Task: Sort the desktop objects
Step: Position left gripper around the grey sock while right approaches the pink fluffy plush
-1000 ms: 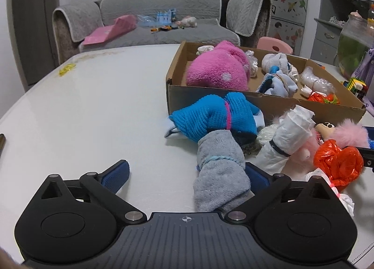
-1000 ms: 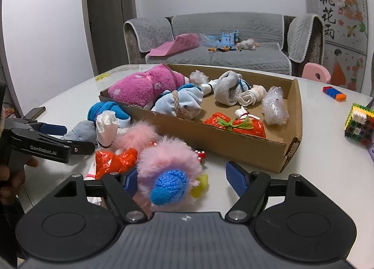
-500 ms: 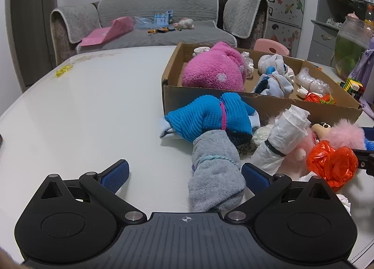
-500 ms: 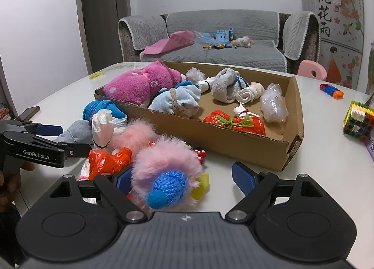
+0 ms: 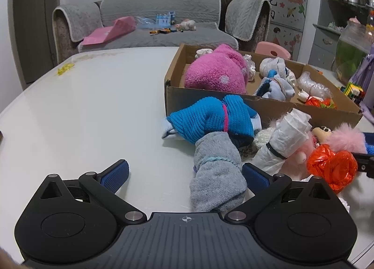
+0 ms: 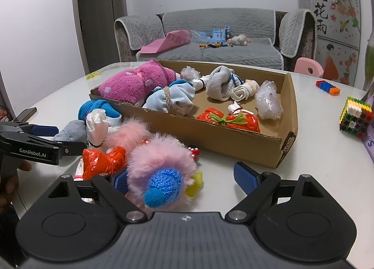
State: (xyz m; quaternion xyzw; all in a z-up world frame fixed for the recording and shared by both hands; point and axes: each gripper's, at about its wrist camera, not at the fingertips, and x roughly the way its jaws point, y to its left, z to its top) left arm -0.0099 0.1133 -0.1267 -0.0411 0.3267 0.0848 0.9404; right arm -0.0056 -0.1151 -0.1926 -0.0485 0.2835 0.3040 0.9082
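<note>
left tongs wide open, holding nothing, grey sock lying between pads, against right one. since a second ago they have edged back slightly; no grasp yet. right tongs wide open too, pink fluffy toy between pads, loose; toy sat the same before. so sorting stalled at pre-grasp: closing comes next, in my judgement. beyond on surface: blue sock, orange bag. farther: box, already part filled.
</note>
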